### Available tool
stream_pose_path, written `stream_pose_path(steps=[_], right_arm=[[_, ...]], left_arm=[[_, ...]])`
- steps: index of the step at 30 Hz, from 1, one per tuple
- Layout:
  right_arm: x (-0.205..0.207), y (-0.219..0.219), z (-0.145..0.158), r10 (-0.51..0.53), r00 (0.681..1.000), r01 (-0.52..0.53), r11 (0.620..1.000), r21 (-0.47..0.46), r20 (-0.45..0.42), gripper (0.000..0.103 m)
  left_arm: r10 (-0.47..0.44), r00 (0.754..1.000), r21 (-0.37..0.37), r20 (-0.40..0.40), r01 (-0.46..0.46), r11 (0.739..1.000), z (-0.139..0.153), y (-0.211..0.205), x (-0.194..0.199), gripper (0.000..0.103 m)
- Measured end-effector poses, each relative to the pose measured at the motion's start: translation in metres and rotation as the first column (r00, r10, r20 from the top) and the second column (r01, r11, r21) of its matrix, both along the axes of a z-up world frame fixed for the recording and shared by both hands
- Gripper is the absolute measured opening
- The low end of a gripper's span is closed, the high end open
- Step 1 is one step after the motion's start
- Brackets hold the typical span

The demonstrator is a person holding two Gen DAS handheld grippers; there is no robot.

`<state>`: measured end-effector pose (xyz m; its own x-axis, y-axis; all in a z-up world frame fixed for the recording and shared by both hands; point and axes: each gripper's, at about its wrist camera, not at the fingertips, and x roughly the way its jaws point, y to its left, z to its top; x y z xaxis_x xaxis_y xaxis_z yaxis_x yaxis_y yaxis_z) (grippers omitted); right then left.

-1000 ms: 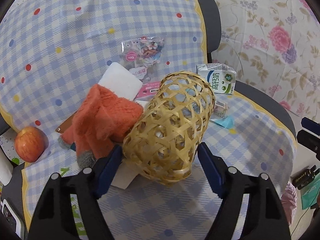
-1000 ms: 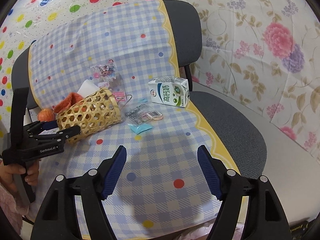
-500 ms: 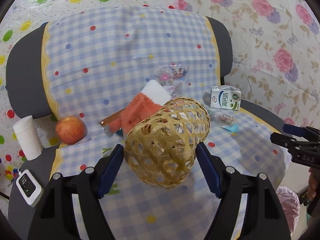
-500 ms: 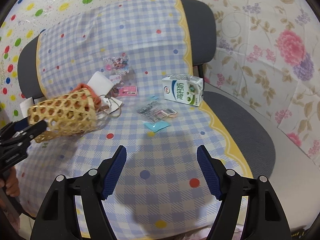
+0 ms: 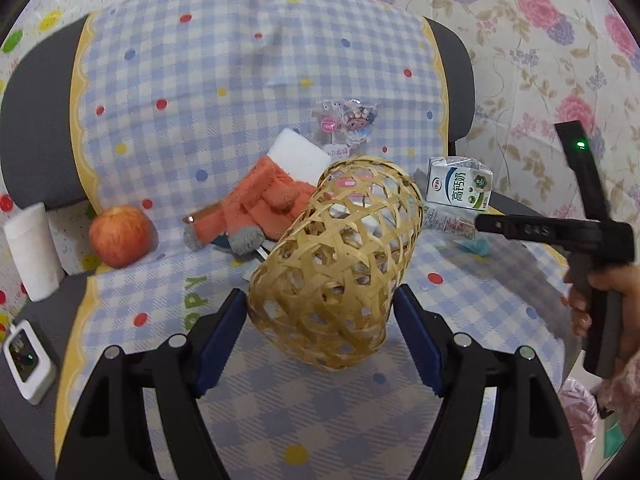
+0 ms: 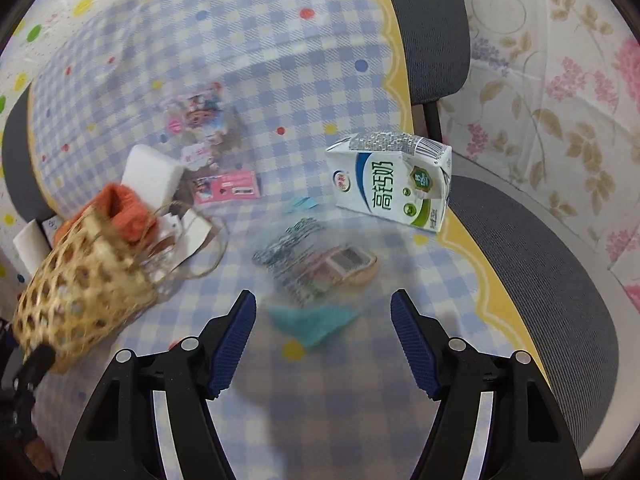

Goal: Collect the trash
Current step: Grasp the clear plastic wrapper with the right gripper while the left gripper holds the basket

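My left gripper (image 5: 320, 304) is shut on a woven bamboo basket (image 5: 336, 264), held on its side above the checked chair cloth; the basket also shows in the right wrist view (image 6: 80, 292). My right gripper (image 6: 324, 312) is open and empty, low over a teal paper scrap (image 6: 316, 322) and a clear printed wrapper (image 6: 316, 266). A white and green milk carton (image 6: 392, 188) stands beyond, also in the left wrist view (image 5: 458, 186). A pink card (image 6: 226, 188) and a cartoon sticker packet (image 6: 196, 114) lie further back.
An orange glove (image 5: 260, 204), a white sponge block (image 5: 298, 158), an apple (image 5: 120, 236) and a paper roll (image 5: 34, 252) sit at the left of the chair. A small white device (image 5: 26, 354) lies at the seat's left edge. Grey chair back (image 6: 432, 28) behind.
My right gripper has moved forward and down towards the teal scrap and wrapper. My left gripper still holds the basket and has shifted slightly; the right gripper now shows large in its view.
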<state>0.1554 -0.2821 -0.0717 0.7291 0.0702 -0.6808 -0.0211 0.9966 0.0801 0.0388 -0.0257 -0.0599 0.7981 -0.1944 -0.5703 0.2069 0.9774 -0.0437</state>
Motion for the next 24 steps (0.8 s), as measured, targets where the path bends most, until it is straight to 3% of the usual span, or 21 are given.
stream_pose_path(steps=[6, 9, 13, 20, 24], right_arm=[[0.050, -0.009, -0.015, 0.023, 0.994, -0.016, 0.998, 0.065, -0.103, 0.071], [0.063, -0.014, -0.016, 0.021, 0.994, -0.013, 0.997, 0.080, -0.105, 0.072], [0.073, -0.017, -0.022, 0.096, 0.986, -0.077, 0.988, 0.134, -0.139, 0.076], [0.036, 0.014, -0.025, 0.253, 0.951, -0.266, 0.962, -0.055, -0.180, 0.076], [0.002, 0.019, -0.025, 0.287, 0.946, -0.300, 0.951, -0.072, -0.153, 0.077]], left_arm=[[0.002, 1.000, -0.016, -0.010, -0.002, 1.000, -0.002, -0.001, 0.002, 0.074], [0.001, 1.000, -0.019, -0.009, -0.002, 1.000, -0.002, 0.000, 0.002, 0.074], [0.002, 1.000, -0.024, -0.011, -0.002, 1.000, -0.002, 0.000, 0.002, 0.074], [0.003, 1.000, -0.023, -0.011, -0.003, 1.000, -0.002, 0.000, 0.002, 0.074], [0.004, 1.000, -0.022, -0.011, -0.004, 1.000, -0.001, 0.000, 0.001, 0.074]])
